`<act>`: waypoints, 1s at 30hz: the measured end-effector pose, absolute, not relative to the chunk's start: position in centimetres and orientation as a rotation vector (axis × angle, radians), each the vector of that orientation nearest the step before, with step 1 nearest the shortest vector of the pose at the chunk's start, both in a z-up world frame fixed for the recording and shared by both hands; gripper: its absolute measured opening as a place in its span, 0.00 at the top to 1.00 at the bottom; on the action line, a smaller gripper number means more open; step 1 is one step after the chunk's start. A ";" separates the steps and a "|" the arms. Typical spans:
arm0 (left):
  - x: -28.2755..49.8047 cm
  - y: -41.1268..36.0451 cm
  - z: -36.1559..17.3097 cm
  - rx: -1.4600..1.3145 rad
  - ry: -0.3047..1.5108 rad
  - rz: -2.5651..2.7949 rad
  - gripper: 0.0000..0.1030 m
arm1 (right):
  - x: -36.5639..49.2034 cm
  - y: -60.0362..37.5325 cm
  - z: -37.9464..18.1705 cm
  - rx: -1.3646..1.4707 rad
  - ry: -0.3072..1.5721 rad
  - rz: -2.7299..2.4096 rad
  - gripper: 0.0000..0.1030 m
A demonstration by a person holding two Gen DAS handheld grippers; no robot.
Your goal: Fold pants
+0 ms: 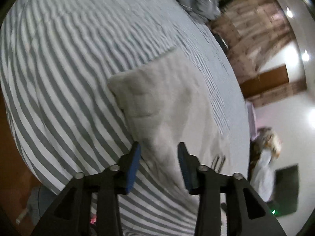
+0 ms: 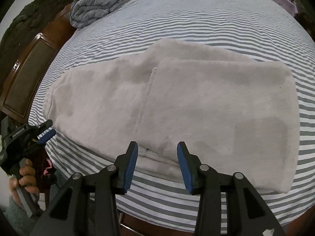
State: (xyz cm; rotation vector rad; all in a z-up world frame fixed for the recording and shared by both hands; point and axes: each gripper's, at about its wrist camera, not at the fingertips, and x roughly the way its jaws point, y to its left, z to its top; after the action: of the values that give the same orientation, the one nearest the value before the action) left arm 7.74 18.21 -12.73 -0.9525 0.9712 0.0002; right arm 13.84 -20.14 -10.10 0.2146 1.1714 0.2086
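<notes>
Pants [image 2: 177, 106], pale and fleecy, lie folded over on the striped bed [image 2: 196, 19]. The right claw [image 2: 157, 147] hovers over their near edge, jaws apart and empty. The left claw [image 1: 159, 147] hangs at one end, jaws also apart.

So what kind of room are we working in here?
Most likely a bedroom. The pants lie on a bed with a grey-and-white striped sheet, a dark carved wooden headboard stands at its end, and a bundled grey quilt sits at the far corner.
</notes>
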 end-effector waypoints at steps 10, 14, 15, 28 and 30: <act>9.6 21.1 -16.4 -1.148 0.934 0.027 0.49 | 16.6 -15.9 -10.2 0.111 1.191 0.256 0.60; 10.7 20.7 -17.3 -1.172 0.929 0.020 0.49 | 18.0 -14.1 -9.9 0.064 1.193 0.281 0.61; 11.3 20.5 -17.2 -1.179 0.926 0.018 0.47 | 18.3 -13.8 -9.9 0.053 1.194 0.283 0.61; 12.2 21.0 -18.2 -1.175 0.839 -0.056 0.52 | 22.9 -10.1 -12.1 -0.047 1.230 0.277 0.61; 12.5 20.9 -18.1 -1.166 0.825 -0.061 0.58 | 23.0 -10.3 -12.2 -0.045 1.233 0.281 0.61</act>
State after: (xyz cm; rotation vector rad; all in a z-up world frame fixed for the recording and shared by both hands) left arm 12.49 20.86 -18.11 -1.1660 0.8249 -0.0607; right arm 23.03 -10.26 -12.20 -0.0453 1.2328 0.2806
